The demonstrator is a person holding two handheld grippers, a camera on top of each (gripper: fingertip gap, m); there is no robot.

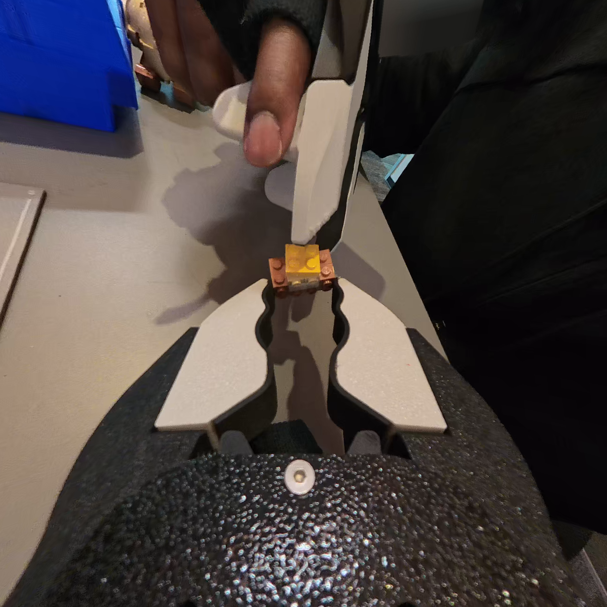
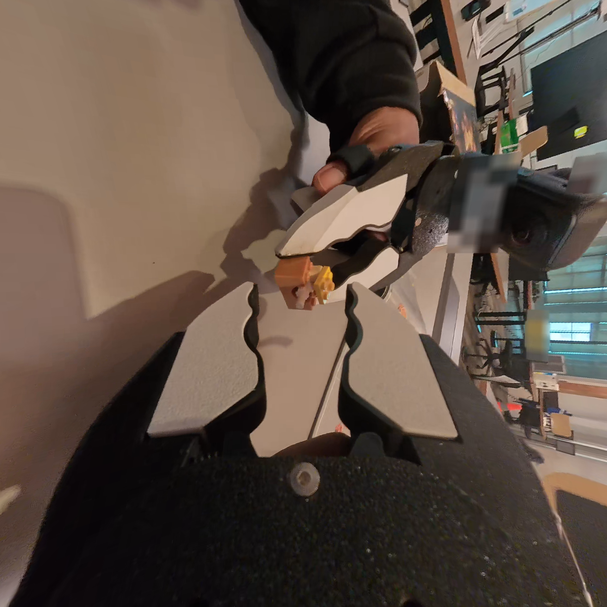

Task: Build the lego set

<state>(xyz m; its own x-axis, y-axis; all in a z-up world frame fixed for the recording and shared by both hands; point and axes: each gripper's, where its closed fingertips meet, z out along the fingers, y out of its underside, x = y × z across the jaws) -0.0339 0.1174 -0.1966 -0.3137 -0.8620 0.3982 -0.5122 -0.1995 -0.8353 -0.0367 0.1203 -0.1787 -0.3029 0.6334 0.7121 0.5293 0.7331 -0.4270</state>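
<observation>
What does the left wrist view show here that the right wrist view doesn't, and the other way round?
Only the left wrist view: a blue bin at the table's far left and a flat grey board beside it.

Only the right wrist view: the camera mounted on the left gripper, and a cluttered workshop behind.

Both: the left gripper clamped on a small brown and yellow brick assembly over the grey table, and the right gripper open beside it, holding nothing.
</observation>
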